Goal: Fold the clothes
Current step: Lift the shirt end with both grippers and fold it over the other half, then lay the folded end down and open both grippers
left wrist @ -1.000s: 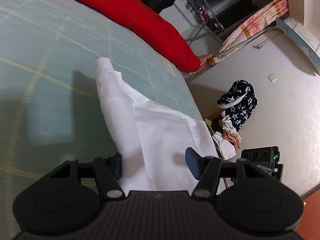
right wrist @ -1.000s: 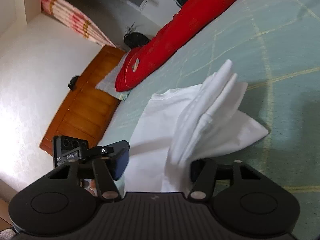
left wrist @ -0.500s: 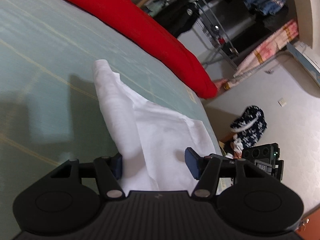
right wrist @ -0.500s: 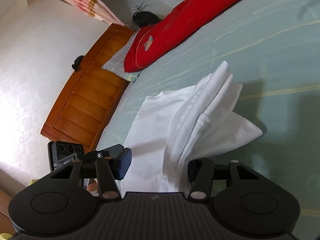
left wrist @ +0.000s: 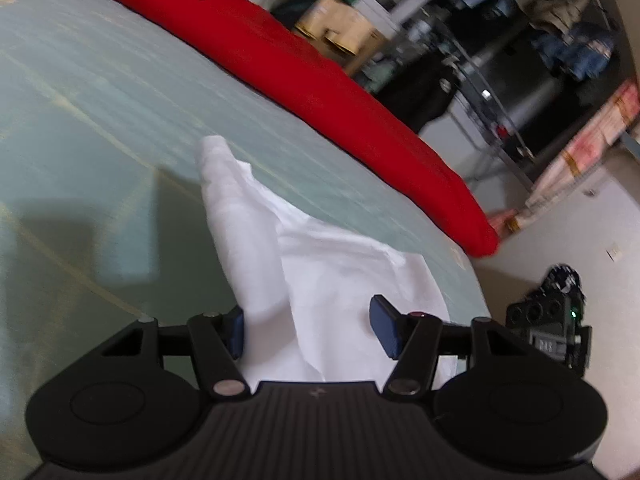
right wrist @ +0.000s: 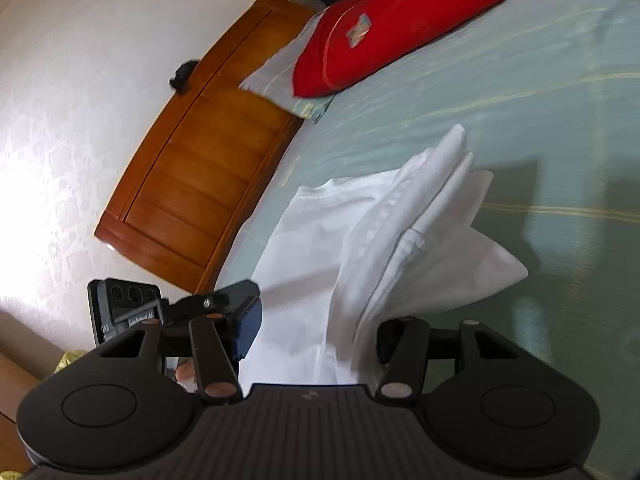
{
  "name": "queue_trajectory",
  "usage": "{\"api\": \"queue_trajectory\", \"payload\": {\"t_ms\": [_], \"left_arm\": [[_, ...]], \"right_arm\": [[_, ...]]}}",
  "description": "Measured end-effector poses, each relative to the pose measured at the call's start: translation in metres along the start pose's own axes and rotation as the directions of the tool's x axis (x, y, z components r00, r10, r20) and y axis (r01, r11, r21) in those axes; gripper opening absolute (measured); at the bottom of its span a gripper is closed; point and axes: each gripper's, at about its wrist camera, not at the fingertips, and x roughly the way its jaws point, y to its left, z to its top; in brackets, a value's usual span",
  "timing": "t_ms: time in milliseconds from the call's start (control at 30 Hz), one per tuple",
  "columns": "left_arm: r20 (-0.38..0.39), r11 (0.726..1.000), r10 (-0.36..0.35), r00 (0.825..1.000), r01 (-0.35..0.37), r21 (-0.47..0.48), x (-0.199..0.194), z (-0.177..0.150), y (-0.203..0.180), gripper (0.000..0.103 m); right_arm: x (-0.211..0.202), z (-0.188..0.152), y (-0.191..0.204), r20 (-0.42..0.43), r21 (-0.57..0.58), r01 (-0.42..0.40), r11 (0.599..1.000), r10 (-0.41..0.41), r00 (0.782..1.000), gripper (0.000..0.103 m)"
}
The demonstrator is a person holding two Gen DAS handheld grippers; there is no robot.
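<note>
Bed (left wrist: 80,92): pale green cover with thin yellow lines, filling most of both views. Headboard (right wrist: 200,184): brown wood, against a white wall. Pillow (right wrist: 276,80): pale, at the headboard end, partly under the red bolster.

Bolster (left wrist: 320,92): long, red, lying along the far edge of the bed, a small patch near one end.

Rack (left wrist: 480,92): metal, beyond the bed, blurred; dark clothes hung there. Boxes (left wrist: 340,36): cardboard, behind the bolster.

Shirt (left wrist: 332,280): white, lying on the bed near its edge. Part lay flat on the cover; the rest rose in a bunched ridge running from the tools toward the middle of the bed. In the right view the ridge showed stacked folds and a seam, with a pointed flap (right wrist: 492,268) spread on the cover beside it.

Left tool (left wrist: 308,330): fingers wide apart, shirt passing between them. Left pad (left wrist: 236,330) touched the ridge; right pad (left wrist: 384,332) stood clear above flat cloth. Whether it gripped the shirt could not be told.

Right tool (right wrist: 316,332): fingers likewise wide apart, cloth between them. Ridge lay against the right finger (right wrist: 392,340); left pad (right wrist: 248,328) stood clear of it. Grip not determinable.

Each tool appeared at the edge of the other's view, close beside it.
</note>
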Motion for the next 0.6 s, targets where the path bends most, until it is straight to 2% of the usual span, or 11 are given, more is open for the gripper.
{"api": "queue_trajectory", "payload": {"t_ms": [233, 433, 600], "left_arm": [[0.056, 0.994, 0.105, 0.993, -0.104, -0.023, -0.025, 0.029, 0.037, 0.059], [0.083, 0.981, 0.190, 0.978, -0.185, -0.057, -0.035, 0.048, 0.073, 0.059], [0.103, 0.976, 0.212, 0.972, -0.204, -0.080, -0.043, 0.058, 0.099, 0.059]], "right_arm": [[0.074, 0.010, 0.021, -0.051, -0.036, -0.036, 0.999, 0.034, 0.998, 0.062], [0.125, 0.018, 0.036, -0.067, -0.058, -0.055, 0.997, 0.051, 0.996, 0.062], [0.154, 0.011, 0.046, -0.071, -0.106, -0.034, 0.994, 0.027, 0.997, 0.062]]}}
